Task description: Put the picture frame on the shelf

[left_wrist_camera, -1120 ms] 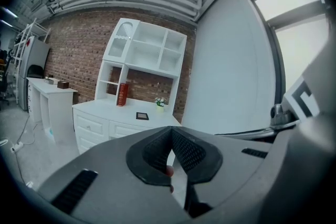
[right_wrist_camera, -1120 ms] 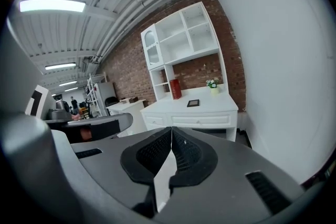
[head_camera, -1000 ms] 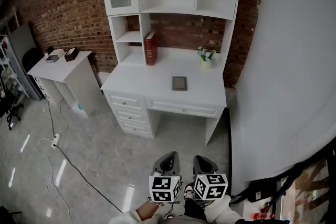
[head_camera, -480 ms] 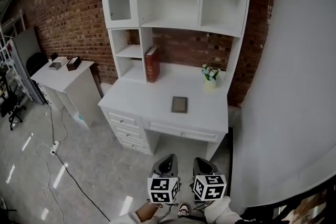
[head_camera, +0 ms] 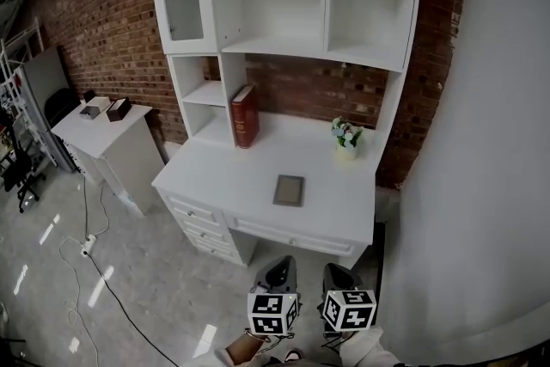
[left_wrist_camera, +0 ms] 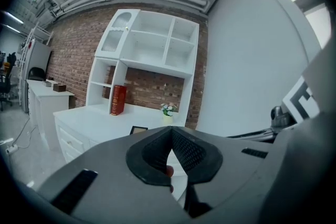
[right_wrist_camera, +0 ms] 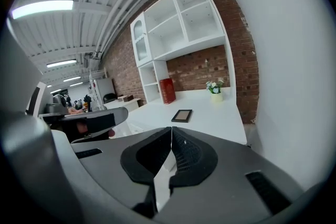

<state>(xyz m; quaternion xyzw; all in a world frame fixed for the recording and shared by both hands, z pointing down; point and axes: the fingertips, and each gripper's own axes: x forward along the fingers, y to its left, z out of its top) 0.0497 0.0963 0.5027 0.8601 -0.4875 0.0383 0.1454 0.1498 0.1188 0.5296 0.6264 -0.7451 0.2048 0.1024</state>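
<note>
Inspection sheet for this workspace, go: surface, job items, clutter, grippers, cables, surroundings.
Surface: white desk, drawers shut.
Job's things: picture frame lies flat mid-desk; shelf unit stands above, nothing seen in its open compartments.
Clutter: red book upright beside the left cubby; flower pot at back right.
Grippers: left gripper and right gripper, both with fingers shut on nothing, short of the desk.
Cables: power strip with cable trailing across the floor, left.
Surroundings: brick wall; side cabinet with small items on top.
</note>
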